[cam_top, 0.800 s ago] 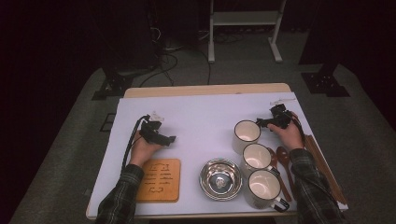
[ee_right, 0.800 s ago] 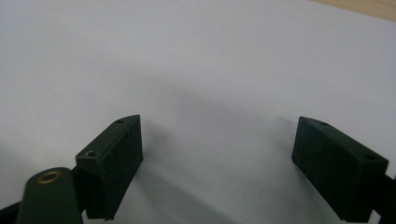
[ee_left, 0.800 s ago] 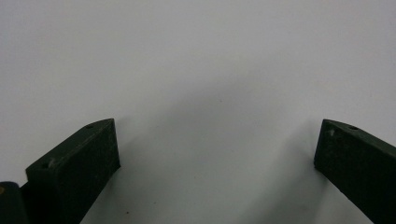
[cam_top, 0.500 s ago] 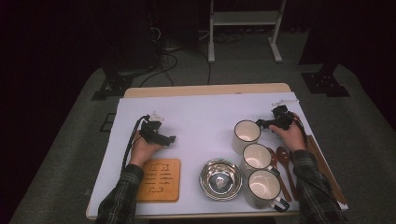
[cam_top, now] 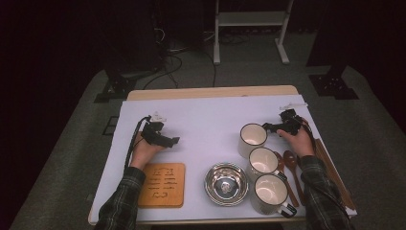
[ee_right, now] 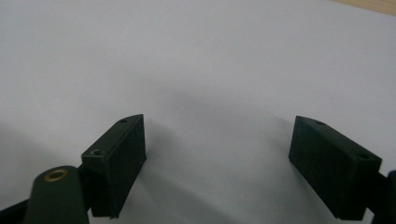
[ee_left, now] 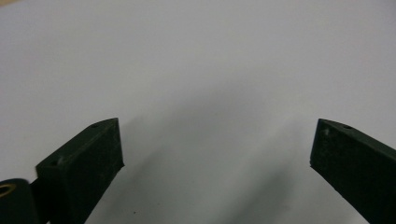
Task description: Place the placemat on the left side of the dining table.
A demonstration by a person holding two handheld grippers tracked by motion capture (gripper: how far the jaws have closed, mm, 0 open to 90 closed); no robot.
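Right gripper (cam_top: 274,127) open, just beside mug (cam_top: 253,139)

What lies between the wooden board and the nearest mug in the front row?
In the high view, a steel bowl sits between the wooden board and the nearest mug.

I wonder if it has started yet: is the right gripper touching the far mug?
Apart. The right gripper view shows the right gripper open over bare white table cover; the high view puts the far mug beside it.
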